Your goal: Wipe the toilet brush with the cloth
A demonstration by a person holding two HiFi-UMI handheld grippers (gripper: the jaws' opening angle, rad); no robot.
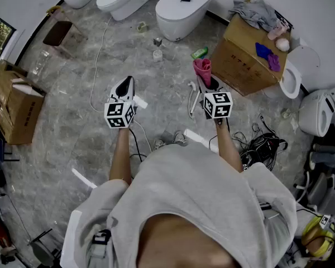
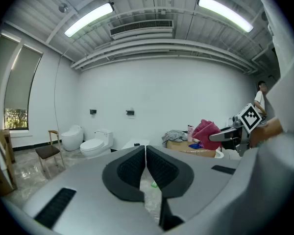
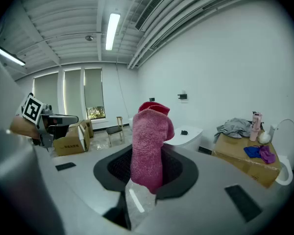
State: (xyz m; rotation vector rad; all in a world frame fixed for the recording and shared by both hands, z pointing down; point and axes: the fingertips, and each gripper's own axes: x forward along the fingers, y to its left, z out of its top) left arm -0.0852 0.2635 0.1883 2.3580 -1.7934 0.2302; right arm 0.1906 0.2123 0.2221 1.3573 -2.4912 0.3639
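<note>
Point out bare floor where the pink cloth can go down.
Open marble floor lies between the stacked cardboard boxes and the left hand-held gripper. Crowded: the cable tangle and the big box top.

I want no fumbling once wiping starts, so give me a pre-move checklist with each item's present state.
1. Grip on the pink terry cloth by the right gripper: ok, it stands up between the clamped jaws.
2. Free left gripper: ok, jaws together, nothing between them.
3. Sight of the toilet brush: cannot tell, no view clearly shows one.
4. Hold on the toilet brush for wiping: not ok, neither gripper has it.
5. Gap between the two grippers: ok, the head view shows them apart.
6. Snags on the grey marble floor: not ok, black cables lie at the person's right.
</note>
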